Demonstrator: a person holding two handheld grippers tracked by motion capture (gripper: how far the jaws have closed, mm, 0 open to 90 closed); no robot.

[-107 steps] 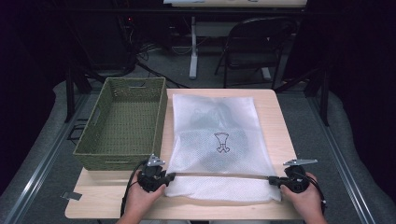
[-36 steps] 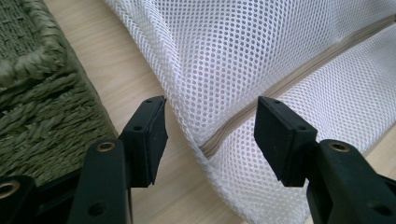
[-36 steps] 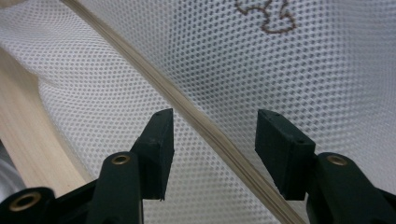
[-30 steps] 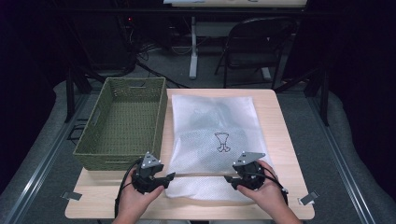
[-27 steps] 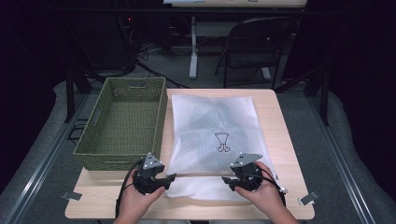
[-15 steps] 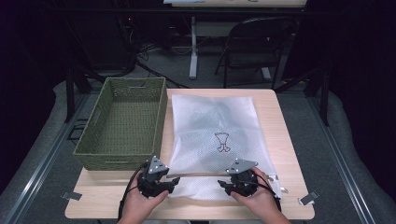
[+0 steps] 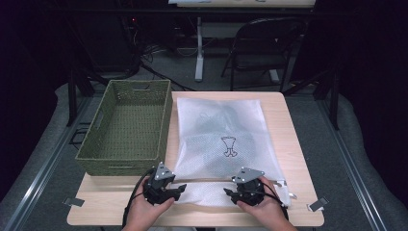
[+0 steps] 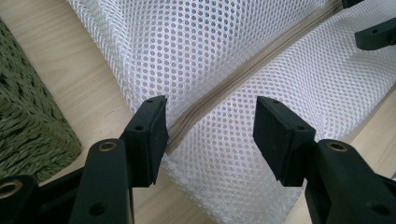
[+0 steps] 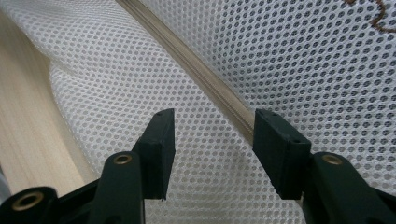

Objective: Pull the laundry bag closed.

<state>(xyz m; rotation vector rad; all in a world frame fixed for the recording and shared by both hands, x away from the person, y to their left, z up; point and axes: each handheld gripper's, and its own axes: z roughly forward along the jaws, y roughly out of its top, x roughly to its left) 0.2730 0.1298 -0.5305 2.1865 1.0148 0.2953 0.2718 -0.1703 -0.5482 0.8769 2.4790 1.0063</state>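
Tabletop [image 7: 298, 144] margin free at three o'clock; basket [image 7: 126, 126] crowds mesh bag [image 7: 223, 139] at nine. Left gripper [image 7: 179, 188] and right gripper [image 7: 228, 192] apparently open, straddling zipper [image 8: 224, 88].

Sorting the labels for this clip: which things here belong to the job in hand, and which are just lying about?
In the job:
mesh bag
zipper
left gripper
right gripper

Lying about:
basket
chair
clips at the table's edge

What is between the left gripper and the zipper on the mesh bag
Nothing visible. The left gripper has its open jaws on either side of the zipper of the mesh bag.
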